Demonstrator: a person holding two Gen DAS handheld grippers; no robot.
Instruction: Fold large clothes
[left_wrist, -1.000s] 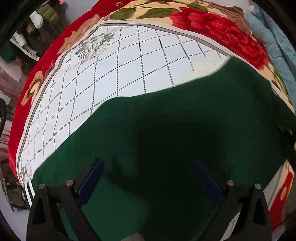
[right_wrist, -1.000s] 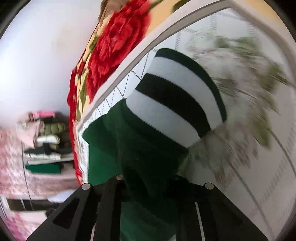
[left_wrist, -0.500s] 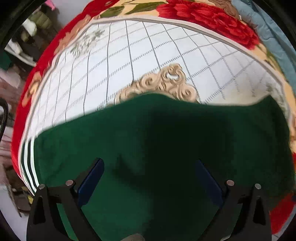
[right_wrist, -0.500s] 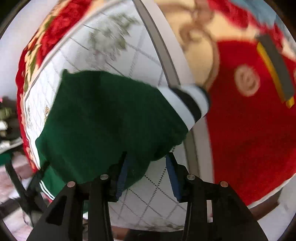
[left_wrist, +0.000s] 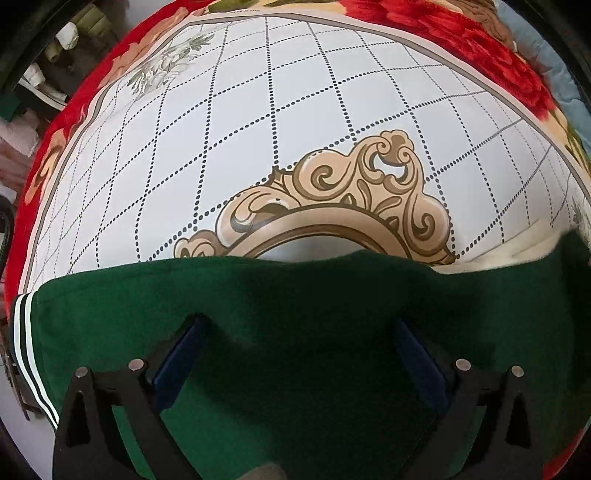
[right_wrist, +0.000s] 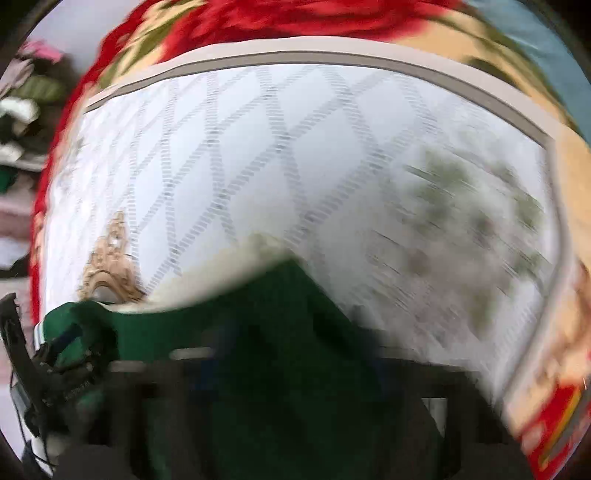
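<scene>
A large dark green garment (left_wrist: 314, 295) with white and black striped trim (left_wrist: 26, 350) lies across the near part of the bed. My left gripper (left_wrist: 295, 332) is open, its blue-padded fingers (left_wrist: 177, 354) spread wide just above the green cloth, holding nothing. In the right wrist view, which is badly blurred, green cloth (right_wrist: 277, 332) bunches between the fingers of my right gripper (right_wrist: 291, 365); the jaws look close together on it. A cream lining (right_wrist: 221, 266) shows at the garment's edge. The left gripper also appears at the far left of the right wrist view (right_wrist: 59, 354).
The bed cover (left_wrist: 258, 129) is white with a dotted diamond grid, a beige scroll emblem (left_wrist: 351, 199) and a red floral border (left_wrist: 480, 48). A blue quilt (left_wrist: 554, 74) lies at the far right. Stacked clothes (right_wrist: 22, 110) stand beyond the bed's left side.
The green garment has been drawn back toward me, uncovering the beige emblem and more of the grid. My right gripper has swung fast across the bed with the cloth; its striped cuff is out of sight.
</scene>
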